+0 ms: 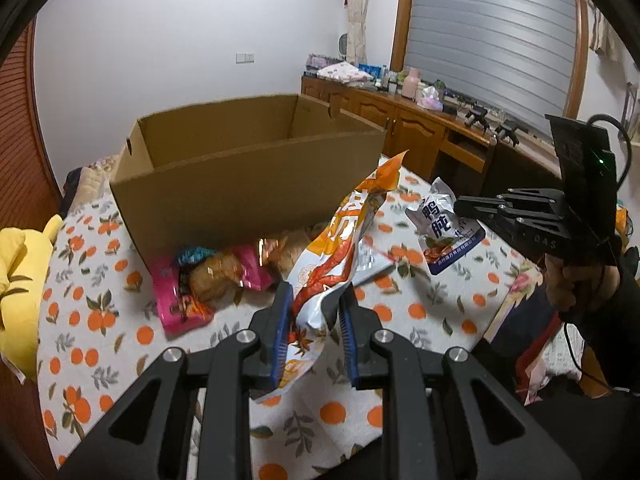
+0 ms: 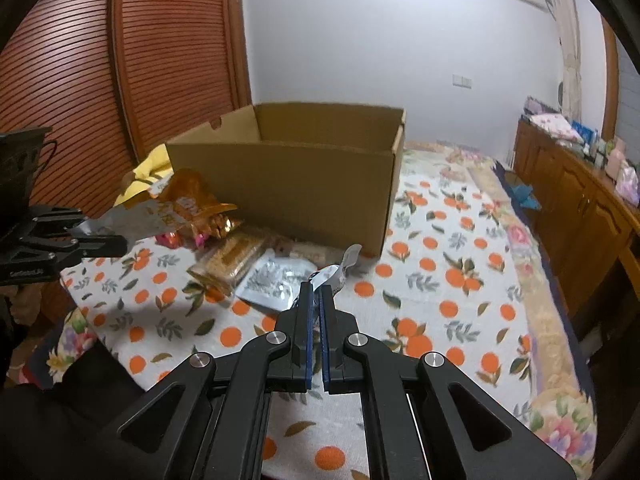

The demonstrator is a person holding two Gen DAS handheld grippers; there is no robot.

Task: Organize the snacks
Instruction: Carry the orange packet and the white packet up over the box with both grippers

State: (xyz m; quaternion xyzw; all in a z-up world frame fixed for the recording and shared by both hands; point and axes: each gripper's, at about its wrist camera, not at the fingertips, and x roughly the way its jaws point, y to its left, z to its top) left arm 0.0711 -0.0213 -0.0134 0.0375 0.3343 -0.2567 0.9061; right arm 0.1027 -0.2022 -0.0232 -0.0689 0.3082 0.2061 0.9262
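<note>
Left tongs [image 1: 314,300] clamp crinkled orange foil snack bag [image 1: 340,248]; right tongs [image 2: 317,294] pinch silver pouch [image 1: 444,226]; cardboard box [image 1: 248,176] behind.

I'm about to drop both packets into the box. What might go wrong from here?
1. The left gripper holds the orange packet by its lower end, so the long top may flop and catch the cardboard box wall.
2. The right gripper pinches only an edge of the silver pouch; it could slip.

Home bedroom: bed w/ orange-print sheet [image 2: 460,280], wooden cabinets [image 1: 412,128], curtain [image 1: 356,12], louvered wardrobe door [image 2: 80,80].
</note>
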